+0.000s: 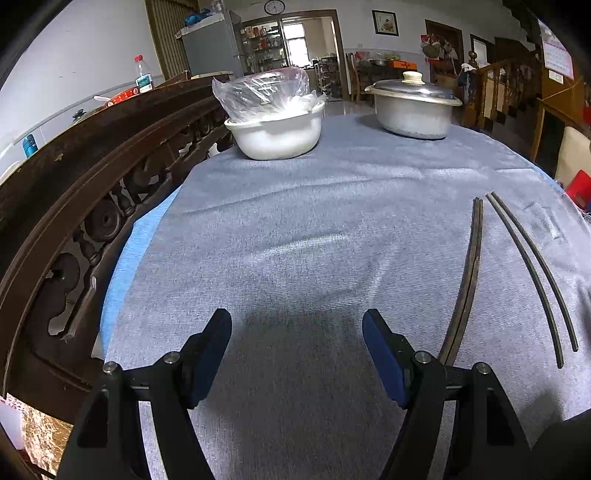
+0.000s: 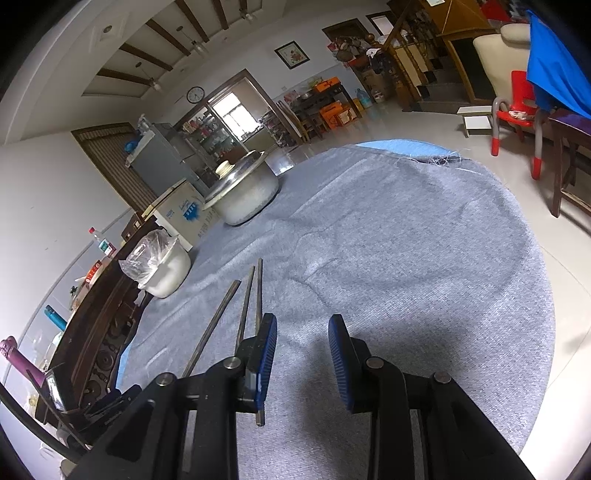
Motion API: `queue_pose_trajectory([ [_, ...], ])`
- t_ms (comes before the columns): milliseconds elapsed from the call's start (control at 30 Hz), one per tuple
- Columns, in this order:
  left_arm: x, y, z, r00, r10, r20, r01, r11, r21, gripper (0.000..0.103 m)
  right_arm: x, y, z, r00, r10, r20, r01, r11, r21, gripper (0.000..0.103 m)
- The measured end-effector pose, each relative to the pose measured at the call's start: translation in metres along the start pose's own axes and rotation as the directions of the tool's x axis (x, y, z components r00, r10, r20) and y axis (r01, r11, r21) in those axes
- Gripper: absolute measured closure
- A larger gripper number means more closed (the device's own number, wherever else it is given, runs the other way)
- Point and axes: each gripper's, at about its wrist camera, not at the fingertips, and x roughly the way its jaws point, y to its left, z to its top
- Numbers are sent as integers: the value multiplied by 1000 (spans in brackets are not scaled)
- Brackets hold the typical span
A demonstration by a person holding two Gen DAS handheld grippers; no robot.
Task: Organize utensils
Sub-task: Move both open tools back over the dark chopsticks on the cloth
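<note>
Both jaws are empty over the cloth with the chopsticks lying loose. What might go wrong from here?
1. The chopsticks lie flat on the wrinkled grey tablecloth; closing jaws may pinch fabric or miss them.
2. The right gripper sits just beside the sticks, so a sideways nudge could scatter them.

Little here can be read. The white box point(image 2: 184, 216) at the far left, past the table in the right wrist view, bears blue printing, too small to make out. The bottle point(image 1: 143, 74) with the red cap, far left, has a blue label whose words are blurred. The wall clock point(image 1: 274, 6) over the far doorway shows a dial, but its numbers cannot be read. The calendar point(image 1: 557, 55) at the far right shows a grid too fine to tell.
</note>
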Motion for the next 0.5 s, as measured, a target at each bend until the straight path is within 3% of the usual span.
queue_pose_trajectory([
  [500,21,-8,2,998,-17,-67,17,1000,4,29,8,16,13,1000,25,10,-25,999,-28,71],
])
